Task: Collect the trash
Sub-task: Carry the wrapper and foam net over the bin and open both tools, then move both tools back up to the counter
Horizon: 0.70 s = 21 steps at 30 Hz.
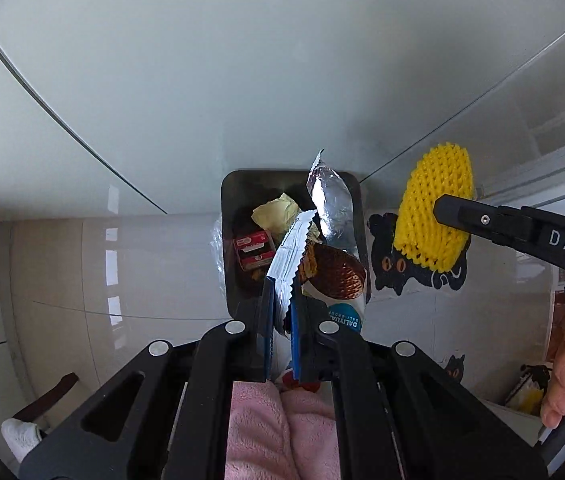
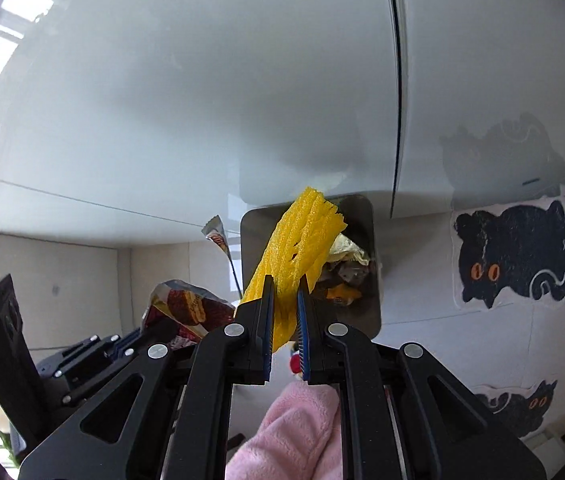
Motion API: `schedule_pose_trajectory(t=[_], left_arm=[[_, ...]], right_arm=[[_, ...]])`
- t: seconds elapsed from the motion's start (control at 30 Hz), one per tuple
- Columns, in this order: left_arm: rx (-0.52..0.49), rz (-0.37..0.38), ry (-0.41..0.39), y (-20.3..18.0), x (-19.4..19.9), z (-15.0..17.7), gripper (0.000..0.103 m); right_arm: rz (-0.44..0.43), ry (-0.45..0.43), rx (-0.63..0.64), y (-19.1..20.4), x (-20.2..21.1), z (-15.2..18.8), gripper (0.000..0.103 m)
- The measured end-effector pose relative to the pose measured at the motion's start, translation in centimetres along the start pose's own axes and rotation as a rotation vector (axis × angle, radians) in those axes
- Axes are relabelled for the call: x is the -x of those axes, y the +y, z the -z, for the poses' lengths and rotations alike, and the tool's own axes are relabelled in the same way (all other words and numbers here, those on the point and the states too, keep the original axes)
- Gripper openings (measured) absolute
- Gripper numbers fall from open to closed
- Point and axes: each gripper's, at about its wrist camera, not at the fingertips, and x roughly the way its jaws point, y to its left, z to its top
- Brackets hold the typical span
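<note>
Both grippers grip trash, wrapper (image 1: 314, 264) and yellow net (image 2: 298, 256), seemingly above bin (image 2: 370, 264)

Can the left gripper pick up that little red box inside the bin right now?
Probably not. The left gripper is shut on a snack wrapper, so it has no free grip, though the red box lies uncovered in the open bin.

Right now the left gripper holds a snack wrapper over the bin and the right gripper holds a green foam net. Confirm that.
Not quite. The foam net in the right gripper is yellow, not green, as the right wrist view shows. The rest stands: the left gripper holds a snack wrapper over the bin.
</note>
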Motion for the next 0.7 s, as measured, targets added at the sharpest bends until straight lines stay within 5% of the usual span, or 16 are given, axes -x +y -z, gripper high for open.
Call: schedule_pose_trajectory(t=[0.5,0.63,0.7], left_arm=[[0.024,0.038,0.071,0.2,-6.4,-0.7,0.01],[0.023,0.04,0.074,0.4,-6.3,-1.1,0.026],[0.019,0.039,0.074,0.4,-6.2,-1.1,0.031]], right_arm=[[0.025,0.075,-0.027,-0.3,-6.9,-1.1,0.016],[0.022,0.078,-0.052,-0.4,-6.9,-1.5,0.05],[0.024,0.071,-0.054,-0.4,-6.7,-1.7,0.052]])
